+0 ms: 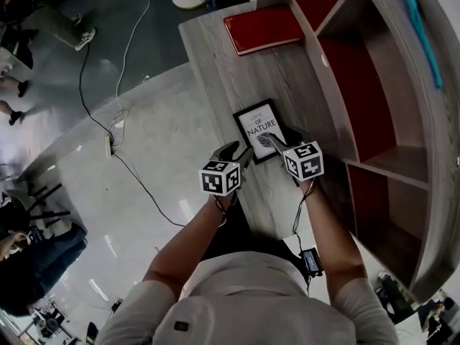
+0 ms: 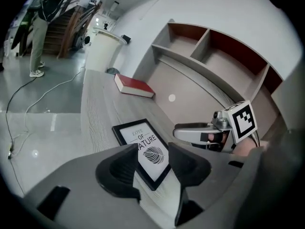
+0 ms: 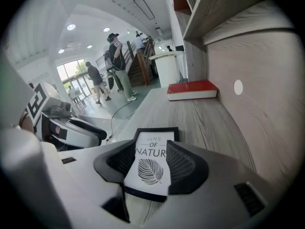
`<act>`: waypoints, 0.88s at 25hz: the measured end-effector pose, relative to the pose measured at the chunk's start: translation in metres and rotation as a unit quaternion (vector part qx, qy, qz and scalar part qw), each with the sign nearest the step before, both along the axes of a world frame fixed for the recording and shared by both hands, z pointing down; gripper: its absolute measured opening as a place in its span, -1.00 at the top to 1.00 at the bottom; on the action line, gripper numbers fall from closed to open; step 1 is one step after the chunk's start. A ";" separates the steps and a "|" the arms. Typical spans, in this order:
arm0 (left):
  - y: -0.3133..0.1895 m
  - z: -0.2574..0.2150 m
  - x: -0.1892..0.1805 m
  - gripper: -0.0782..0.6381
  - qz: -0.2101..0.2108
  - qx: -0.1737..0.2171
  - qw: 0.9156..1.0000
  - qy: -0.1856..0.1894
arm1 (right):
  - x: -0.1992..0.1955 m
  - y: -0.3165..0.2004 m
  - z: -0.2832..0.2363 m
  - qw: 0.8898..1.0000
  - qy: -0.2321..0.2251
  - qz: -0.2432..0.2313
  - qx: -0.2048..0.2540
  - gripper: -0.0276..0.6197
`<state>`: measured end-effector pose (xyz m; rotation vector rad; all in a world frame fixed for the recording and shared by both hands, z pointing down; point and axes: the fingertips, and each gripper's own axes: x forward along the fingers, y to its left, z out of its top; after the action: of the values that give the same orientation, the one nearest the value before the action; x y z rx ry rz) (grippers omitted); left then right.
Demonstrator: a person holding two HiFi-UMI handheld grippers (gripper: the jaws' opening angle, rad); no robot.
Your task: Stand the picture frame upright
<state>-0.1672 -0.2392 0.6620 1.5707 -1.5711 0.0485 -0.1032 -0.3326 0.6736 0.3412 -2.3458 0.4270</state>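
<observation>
Picture frame [image 1: 259, 131] flat near desk [image 1: 215, 56] edge; left tongs [image 2: 152, 152], right tongs [image 3: 148, 150] spread

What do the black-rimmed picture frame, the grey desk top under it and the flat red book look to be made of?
Black-rimmed picture frame: matt black rim, wood or plastic, can't tell; white printed sheet inside.
Grey desk top: matt wood-grain laminate or veneer, by its streaked lines.
Flat red book: smooth red cover, pale page edges, probably card.
</observation>
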 end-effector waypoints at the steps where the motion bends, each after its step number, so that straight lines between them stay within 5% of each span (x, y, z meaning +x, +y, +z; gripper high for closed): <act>1: -0.002 0.006 -0.001 0.19 -0.002 -0.004 1.000 0.001 | 0.000 -0.003 0.009 1.000 0.008 0.002 -0.004 0.26; 22: -0.016 0.095 0.000 0.18 -0.022 -0.071 0.995 0.059 | 0.002 -0.035 0.103 0.996 0.084 0.017 -0.036 0.19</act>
<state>-0.1667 -0.2548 0.7570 1.4031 -1.4771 0.0406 -0.1011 -0.3680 0.7766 0.3677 -2.1590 0.4789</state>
